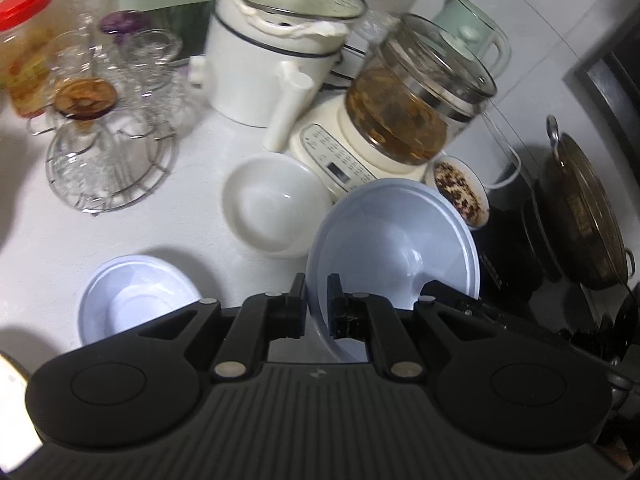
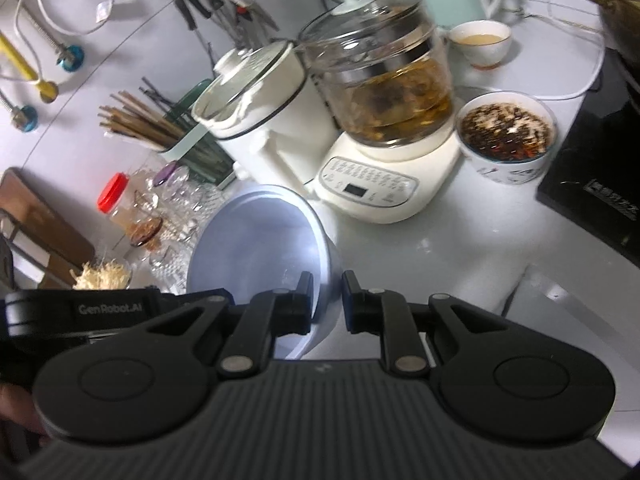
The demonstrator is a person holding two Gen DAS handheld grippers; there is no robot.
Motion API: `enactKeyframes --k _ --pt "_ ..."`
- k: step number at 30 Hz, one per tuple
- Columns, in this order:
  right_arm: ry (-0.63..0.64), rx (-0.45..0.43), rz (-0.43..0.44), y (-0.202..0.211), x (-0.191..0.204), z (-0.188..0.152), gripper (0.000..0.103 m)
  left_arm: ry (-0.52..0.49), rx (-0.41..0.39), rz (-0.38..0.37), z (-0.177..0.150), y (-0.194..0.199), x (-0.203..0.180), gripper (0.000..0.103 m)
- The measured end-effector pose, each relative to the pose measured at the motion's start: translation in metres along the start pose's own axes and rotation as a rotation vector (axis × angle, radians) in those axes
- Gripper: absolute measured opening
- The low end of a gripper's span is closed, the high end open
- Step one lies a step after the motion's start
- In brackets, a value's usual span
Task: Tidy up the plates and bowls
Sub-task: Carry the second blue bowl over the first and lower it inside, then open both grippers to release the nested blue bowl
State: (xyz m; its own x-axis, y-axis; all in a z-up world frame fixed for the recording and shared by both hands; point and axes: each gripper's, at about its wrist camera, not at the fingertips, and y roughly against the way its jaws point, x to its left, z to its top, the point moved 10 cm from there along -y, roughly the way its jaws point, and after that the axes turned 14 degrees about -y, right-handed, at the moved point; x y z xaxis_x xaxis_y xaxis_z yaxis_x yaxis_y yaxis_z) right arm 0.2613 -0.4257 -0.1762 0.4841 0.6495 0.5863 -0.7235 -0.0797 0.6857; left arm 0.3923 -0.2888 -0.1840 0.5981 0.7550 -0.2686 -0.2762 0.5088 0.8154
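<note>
The white kitchen counter (image 1: 192, 236) is crowded along the wall: a cream-white electric pot with a glass lid (image 1: 276, 52), then beside it a glass kettle of brown tea on a cream base with a button panel (image 1: 404, 120).

In front of these, a large pale-blue round bowl (image 1: 394, 252) hangs tilted above the counter, held from two sides. The left gripper (image 1: 317, 296) has its fingers pinched on the near rim, one inside the bowl and one outside. The right gripper (image 2: 327, 296) has clamped the rim on the opposite side the same way.

On the counter a shallower white round bowl (image 1: 272, 204) sits just left of the held one, and a smaller pale-blue bowl (image 1: 136, 296) lies nearer, further left. A small white bowl of dark food (image 1: 460, 192) stands beside the kettle base.
</note>
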Motion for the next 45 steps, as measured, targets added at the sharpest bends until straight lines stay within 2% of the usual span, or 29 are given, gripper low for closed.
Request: enactKeyframes --k 14,24,34,45 --pt "0.142 0.041 0.116 -0.014 0.054 -0.015 0.018 0.154 -0.1 0.078 -0.024 0.04 0.05 0.009" --pt "0.235 0.157 0.167 -0.034 0.088 -0.049 0.018 0.322 -0.119 0.15 -0.064 0.055 0.089 0.009" --pt "0.291 0.254 0.158 -0.08 0.103 -0.08 0.019 0.383 -0.107 0.248 -0.088 0.043 0.131 0.009" --pt "0.292 0.268 0.148 -0.115 0.089 -0.092 0.02 0.402 -0.087 0.24 -0.098 0.014 0.15 0.009"
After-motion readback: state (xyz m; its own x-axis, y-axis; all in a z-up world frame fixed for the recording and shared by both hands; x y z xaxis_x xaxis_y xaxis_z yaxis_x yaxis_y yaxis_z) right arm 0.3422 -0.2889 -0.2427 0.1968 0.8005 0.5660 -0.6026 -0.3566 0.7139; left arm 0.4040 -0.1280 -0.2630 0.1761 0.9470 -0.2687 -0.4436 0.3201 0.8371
